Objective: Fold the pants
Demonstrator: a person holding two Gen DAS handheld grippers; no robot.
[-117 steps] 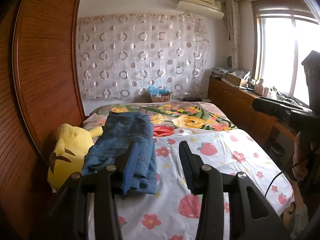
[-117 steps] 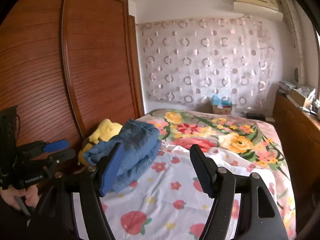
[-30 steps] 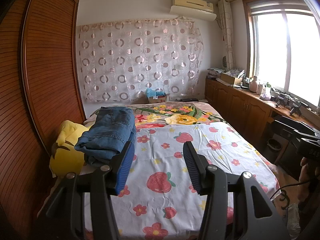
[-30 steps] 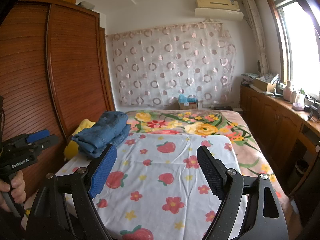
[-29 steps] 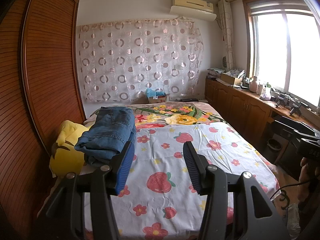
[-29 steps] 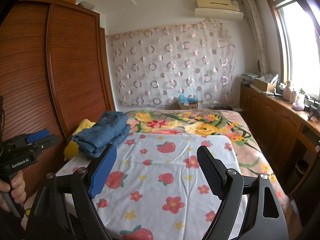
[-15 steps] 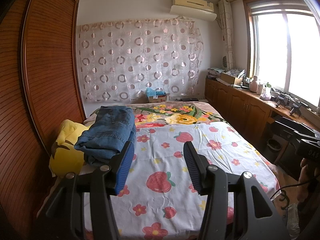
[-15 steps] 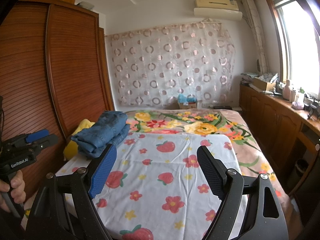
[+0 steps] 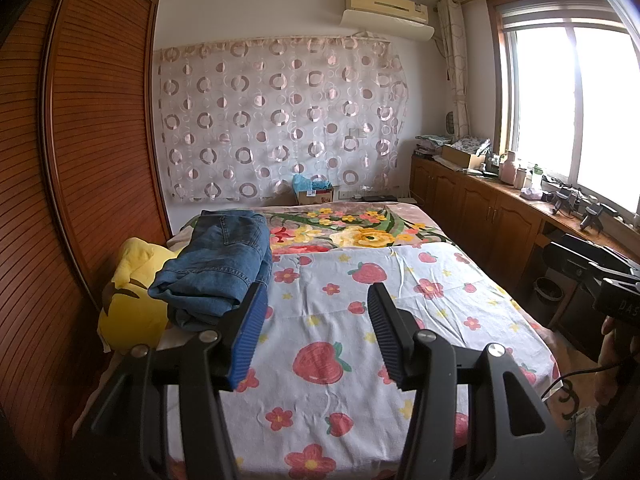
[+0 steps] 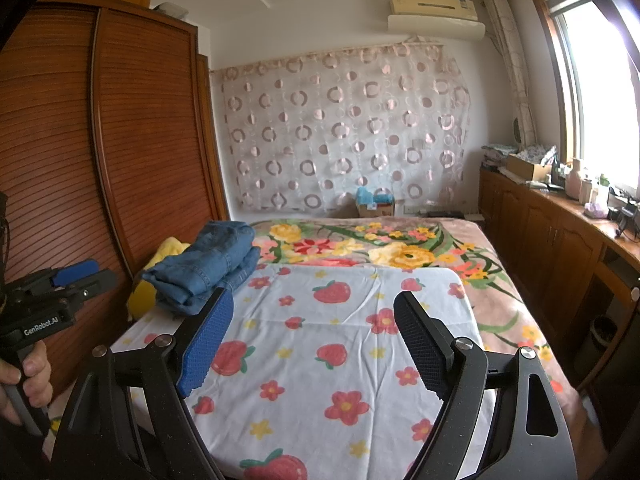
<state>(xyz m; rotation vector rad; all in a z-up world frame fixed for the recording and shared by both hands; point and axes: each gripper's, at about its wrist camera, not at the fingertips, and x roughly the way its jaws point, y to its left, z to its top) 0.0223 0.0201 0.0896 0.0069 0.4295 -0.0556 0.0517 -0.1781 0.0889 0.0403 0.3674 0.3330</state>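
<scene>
Leftmost, I see the slatted brown wooden wardrobe (image 9: pixel 80 168) running along the bed's edge, and against it a yellow plush toy with black markings (image 9: pixel 130 304). Resting partly on that toy and partly on the bed lies the folded blue denim pants (image 9: pixel 222 264), a thick stack at the left side of the white bedsheet printed with strawberries and flowers (image 9: pixel 328 344). My left gripper (image 9: pixel 316 336) hovers over the sheet just to the right of the pants, its jaws partly spread with nothing between them; the blue ribbed pad (image 9: pixel 248 336) sits near the denim without touching it. Beyond the sheet I see the floral blanket with yellow and red blooms (image 9: pixel 360 232). Further right, my right gripper (image 10: pixel 312 344) hangs over the middle of the sheet, jaws spread wide and empty, well apart from the pants (image 10: pixel 208 264). At the far right stands the long brown wooden cabinet (image 9: pixel 488 216) under the window.
</scene>
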